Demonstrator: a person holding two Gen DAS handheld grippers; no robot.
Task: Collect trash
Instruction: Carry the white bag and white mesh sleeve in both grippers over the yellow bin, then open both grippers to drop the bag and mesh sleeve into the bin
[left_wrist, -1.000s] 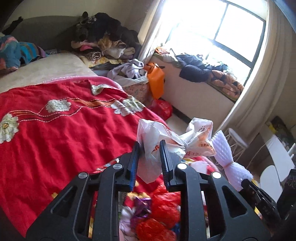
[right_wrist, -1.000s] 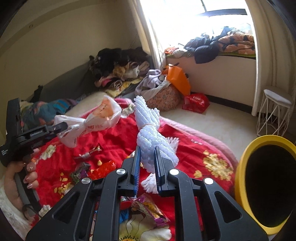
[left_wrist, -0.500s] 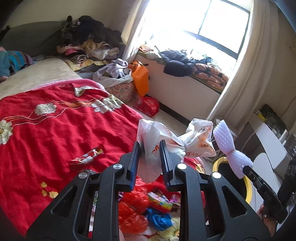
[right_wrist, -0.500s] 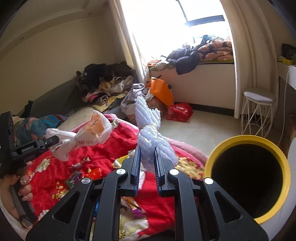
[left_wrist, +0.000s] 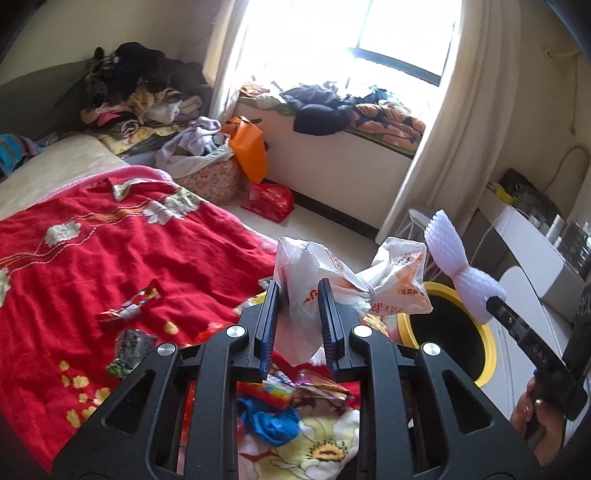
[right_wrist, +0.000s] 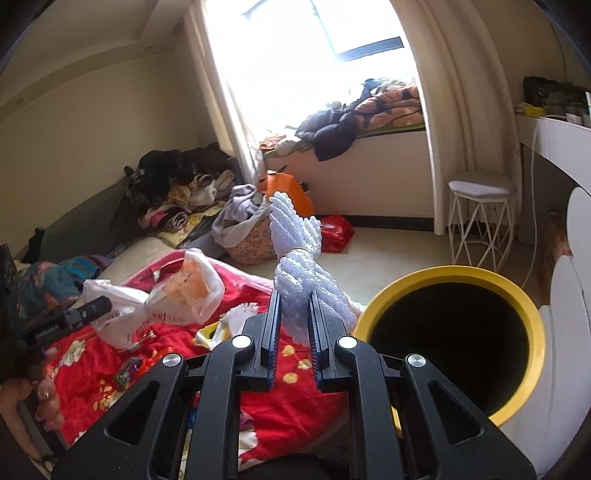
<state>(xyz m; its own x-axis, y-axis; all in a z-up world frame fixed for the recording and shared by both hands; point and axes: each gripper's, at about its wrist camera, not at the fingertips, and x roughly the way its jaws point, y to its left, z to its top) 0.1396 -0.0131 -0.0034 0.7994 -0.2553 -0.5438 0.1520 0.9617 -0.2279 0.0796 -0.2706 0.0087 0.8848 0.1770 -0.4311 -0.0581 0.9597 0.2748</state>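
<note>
My left gripper (left_wrist: 298, 295) is shut on a knotted white plastic bag (left_wrist: 351, 284) with orange print, held in the air over the bed's edge; the bag (right_wrist: 166, 295) also shows at the left of the right wrist view. My right gripper (right_wrist: 294, 302) is shut on a white foam net wrapper (right_wrist: 299, 254) tied at its middle; the same wrapper (left_wrist: 458, 266) shows at the right of the left wrist view. A bin with a yellow rim (right_wrist: 436, 275) and black inside stands just right of the right gripper. Several snack wrappers (left_wrist: 129, 306) lie on the red blanket (left_wrist: 110, 251).
Piles of clothes (left_wrist: 140, 88) sit behind the bed. A fabric basket (left_wrist: 210, 173), an orange bag (left_wrist: 251, 147) and a red bag (left_wrist: 269, 201) stand on the floor by the window bench. A white wire stool (right_wrist: 480, 218) and a white desk (right_wrist: 554, 140) are at the right.
Both grippers have swung right with their loads, away from the bed's middle. The yellow-rimmed bin has come nearer and larger in both views. Both grips are unchanged.
</note>
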